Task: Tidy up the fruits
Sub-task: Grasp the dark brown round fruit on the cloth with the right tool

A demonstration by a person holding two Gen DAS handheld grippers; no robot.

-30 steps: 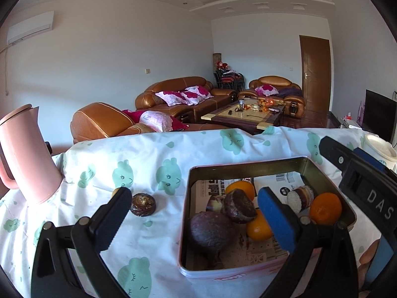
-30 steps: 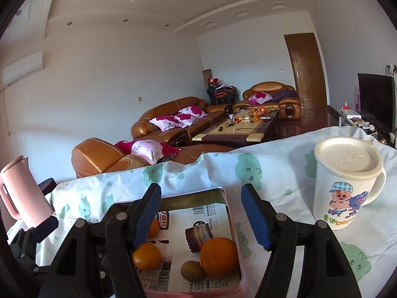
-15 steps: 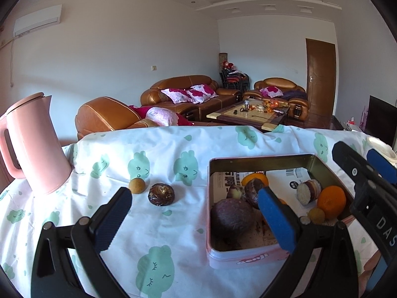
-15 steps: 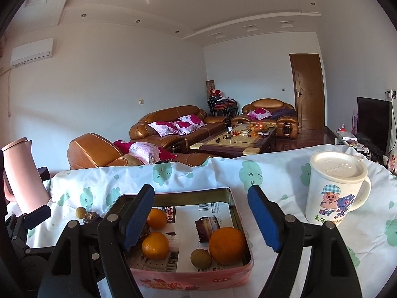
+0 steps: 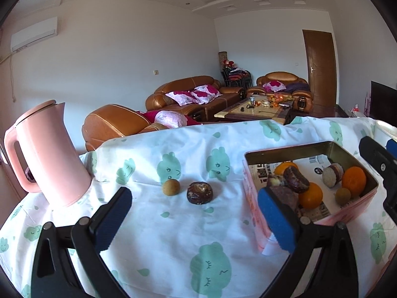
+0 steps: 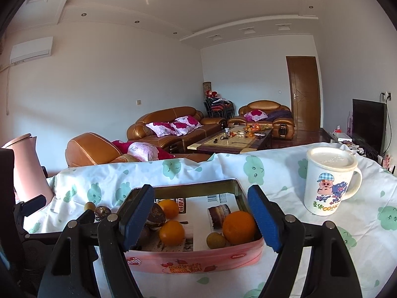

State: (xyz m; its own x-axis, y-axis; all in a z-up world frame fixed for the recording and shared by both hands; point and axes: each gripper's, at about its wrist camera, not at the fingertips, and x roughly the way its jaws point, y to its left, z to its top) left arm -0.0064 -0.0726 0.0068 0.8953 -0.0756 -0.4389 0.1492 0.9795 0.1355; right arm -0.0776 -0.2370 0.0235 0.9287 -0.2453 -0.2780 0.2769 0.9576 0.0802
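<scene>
A pink tin (image 5: 287, 150) lined with newspaper holds several fruits: oranges (image 5: 353, 181), dark passion fruits (image 5: 295, 180) and a small brown longan (image 5: 343, 195). On the cloth to the tin's left lie a loose longan (image 5: 170, 187) and a dark wrinkled passion fruit (image 5: 199, 193). My left gripper (image 5: 196, 218) is open and empty, just short of these two. My right gripper (image 6: 201, 219) is open and empty, over the near edge of the tin (image 6: 198, 260), with an orange (image 6: 238, 227) past its fingers.
A pink kettle (image 5: 47, 154) stands at the table's left end. A white lidded cartoon mug (image 6: 328, 181) stands right of the tin. The white cloth with green prints (image 5: 211, 268) drapes the table. Sofas and a coffee table lie beyond the far edge.
Both grippers drew back from the tin. The left view swung left, so the tin slid to its right side and the two loose fruits came to the middle. The right jaws widened slightly.
</scene>
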